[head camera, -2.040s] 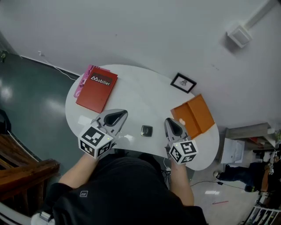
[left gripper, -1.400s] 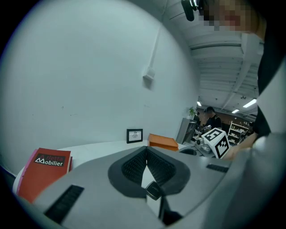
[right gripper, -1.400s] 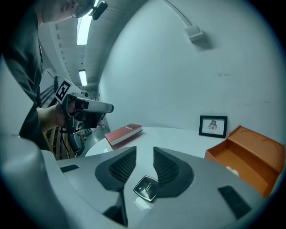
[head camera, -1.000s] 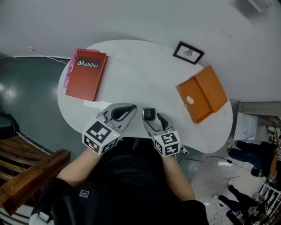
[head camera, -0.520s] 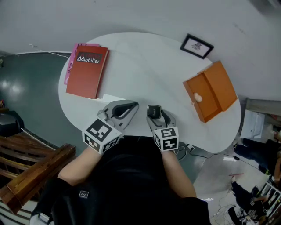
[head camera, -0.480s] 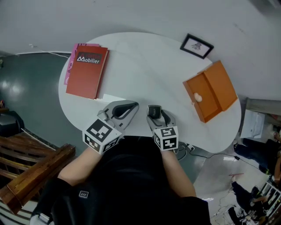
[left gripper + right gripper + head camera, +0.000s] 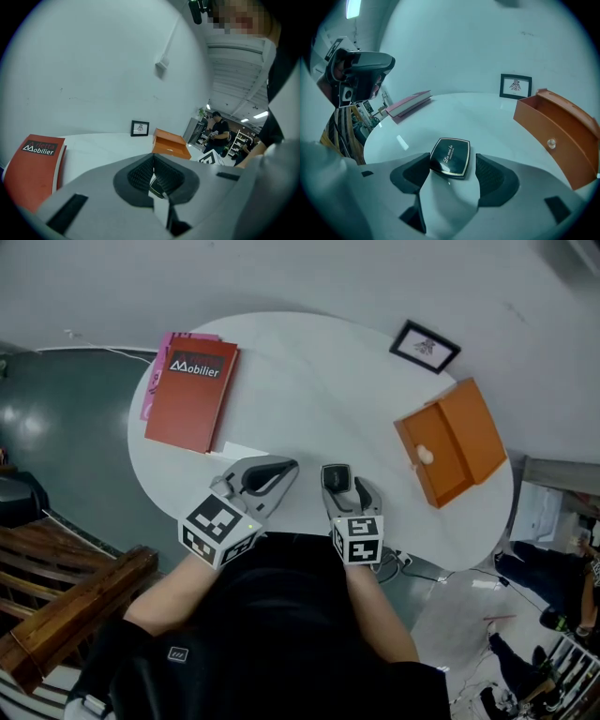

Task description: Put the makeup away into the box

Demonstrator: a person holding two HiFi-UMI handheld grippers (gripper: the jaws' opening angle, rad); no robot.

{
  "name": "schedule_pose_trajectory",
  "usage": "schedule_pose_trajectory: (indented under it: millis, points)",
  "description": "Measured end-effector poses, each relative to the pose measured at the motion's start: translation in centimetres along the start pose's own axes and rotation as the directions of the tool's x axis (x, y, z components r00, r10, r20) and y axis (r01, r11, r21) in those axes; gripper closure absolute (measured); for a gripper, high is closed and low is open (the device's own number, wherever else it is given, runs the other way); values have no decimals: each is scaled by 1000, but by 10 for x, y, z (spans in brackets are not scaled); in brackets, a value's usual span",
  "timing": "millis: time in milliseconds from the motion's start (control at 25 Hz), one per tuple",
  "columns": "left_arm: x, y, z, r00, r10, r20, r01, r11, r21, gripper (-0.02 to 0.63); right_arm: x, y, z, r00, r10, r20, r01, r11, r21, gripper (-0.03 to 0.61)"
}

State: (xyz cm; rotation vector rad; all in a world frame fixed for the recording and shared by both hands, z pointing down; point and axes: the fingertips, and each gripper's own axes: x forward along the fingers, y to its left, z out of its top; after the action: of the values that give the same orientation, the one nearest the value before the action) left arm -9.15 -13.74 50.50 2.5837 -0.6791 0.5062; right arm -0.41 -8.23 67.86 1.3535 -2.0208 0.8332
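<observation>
A black square makeup compact (image 7: 335, 474) (image 7: 451, 157) lies flat on the white table near its front edge. My right gripper (image 7: 343, 487) (image 7: 452, 169) is open and straddles the compact's near end; the left pad is close against it and a gap shows on the right. To the right stands the open orange box (image 7: 452, 454) (image 7: 562, 133) (image 7: 169, 143) with a small white knob (image 7: 425, 455) on its front. Just left of the compact, my left gripper (image 7: 275, 474) (image 7: 153, 177) hovers with its jaws together and nothing in them.
A red book (image 7: 192, 393) lies on a pink booklet at the table's left (image 7: 410, 102). A small framed picture (image 7: 425, 345) (image 7: 515, 86) stands at the far right edge by the wall. People stand in the background right of the table.
My right gripper has moved left from beside the orange box to the compact and now straddles it. The left gripper has hardly moved. In the last half second only the view shifted slightly.
</observation>
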Motion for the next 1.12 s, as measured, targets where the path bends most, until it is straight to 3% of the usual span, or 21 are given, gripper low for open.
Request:
schedule_pose_trajectory:
  millis: [480, 760, 1120]
  points:
    - [-16, 11, -12, 1000, 24, -11, -24, 999, -24, 601, 9, 24, 5, 1000, 4, 26, -4, 1000, 3, 298]
    - [-19, 5, -7, 1000, 13, 5, -13, 1000, -22, 601, -2, 11, -5, 999, 19, -26, -19, 1000, -3, 299]
    - [-23, 7, -10, 1000, 20, 11, -20, 999, -37, 601, -2, 12, 4, 1000, 0, 6, 0, 1000, -23, 296]
